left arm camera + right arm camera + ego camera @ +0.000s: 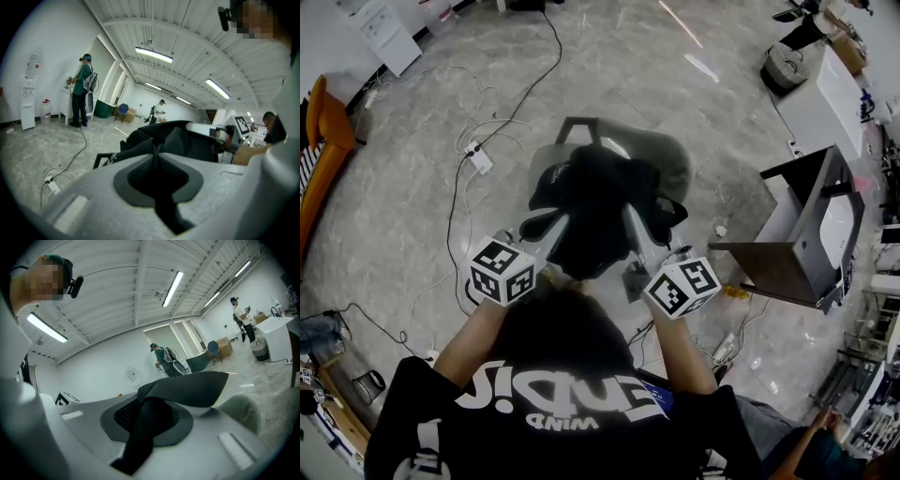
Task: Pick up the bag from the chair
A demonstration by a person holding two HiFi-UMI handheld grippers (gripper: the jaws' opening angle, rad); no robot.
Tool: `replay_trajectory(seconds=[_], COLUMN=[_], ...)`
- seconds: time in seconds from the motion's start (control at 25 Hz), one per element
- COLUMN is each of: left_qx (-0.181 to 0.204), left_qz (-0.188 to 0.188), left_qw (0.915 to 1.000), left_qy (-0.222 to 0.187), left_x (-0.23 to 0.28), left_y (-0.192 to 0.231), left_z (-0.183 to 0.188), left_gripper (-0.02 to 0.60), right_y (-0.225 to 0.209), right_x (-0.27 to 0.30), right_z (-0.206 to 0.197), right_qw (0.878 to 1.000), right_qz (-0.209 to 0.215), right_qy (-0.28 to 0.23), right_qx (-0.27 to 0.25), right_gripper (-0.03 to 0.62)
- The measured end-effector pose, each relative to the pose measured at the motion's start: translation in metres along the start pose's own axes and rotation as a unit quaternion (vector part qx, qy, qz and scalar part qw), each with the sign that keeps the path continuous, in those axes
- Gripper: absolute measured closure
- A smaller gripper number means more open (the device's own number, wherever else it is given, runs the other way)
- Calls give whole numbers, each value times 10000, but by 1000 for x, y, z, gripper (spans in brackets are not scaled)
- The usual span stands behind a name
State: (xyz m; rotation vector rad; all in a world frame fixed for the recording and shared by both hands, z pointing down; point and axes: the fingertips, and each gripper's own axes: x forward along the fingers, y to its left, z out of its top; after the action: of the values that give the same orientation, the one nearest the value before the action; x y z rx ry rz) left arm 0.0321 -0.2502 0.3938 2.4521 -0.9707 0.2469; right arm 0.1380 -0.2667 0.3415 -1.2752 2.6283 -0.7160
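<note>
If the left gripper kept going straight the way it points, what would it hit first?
The black bag. The left gripper is clamped on a fold of its fabric, and the bag's bulk appears to sit directly ahead, though depth is hard to judge.

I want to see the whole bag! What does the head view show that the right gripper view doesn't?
Only the head view shows the whole black fabric bag, the left gripper holding it, and the white power strip on the floor. Only the right gripper view shows the right gripper with its jaws shut on the bag's black strap, plus the long ceiling lights and a far-off person in a green top. Both show the right gripper and some of the bag.
</note>
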Motion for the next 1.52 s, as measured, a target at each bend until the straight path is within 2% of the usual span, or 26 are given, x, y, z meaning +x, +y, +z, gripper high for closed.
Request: replay_trajectory(seconds=[0.2, 0.44, 0.68, 1.16, 1.36, 1.52], left_qx=[68, 23, 155, 442, 443, 337], left_qz=[83, -53, -173, -652, -680, -617], left_qw=[9998, 9997, 9995, 9967, 9965, 9973], left_qy=[-148, -218, -215, -177, -206, -215], left_x=[-20, -55, -98, -203, -243, -262], left_y=[-16, -33, -47, -84, -96, -104], left_z=[-7, -15, -35, -79, -94, -111], left_gripper=[551, 551, 552, 552, 552, 552], right_y=[20, 55, 98, 199, 238, 251], right_x=[-17, -37, -58, -109, -126, -139], right_z=[-5, -15, -38, -91, -107, -123], right_qw=[9998, 9994, 9993, 9980, 9972, 9971], right_qz=[199, 277, 145, -253, -323, -423], right_qy=[-15, -69, -81, -255, -198, -35], right_qx=[-48, -188, -341, -515, -642, -630], right_gripper=[545, 542, 542, 543, 543, 543])
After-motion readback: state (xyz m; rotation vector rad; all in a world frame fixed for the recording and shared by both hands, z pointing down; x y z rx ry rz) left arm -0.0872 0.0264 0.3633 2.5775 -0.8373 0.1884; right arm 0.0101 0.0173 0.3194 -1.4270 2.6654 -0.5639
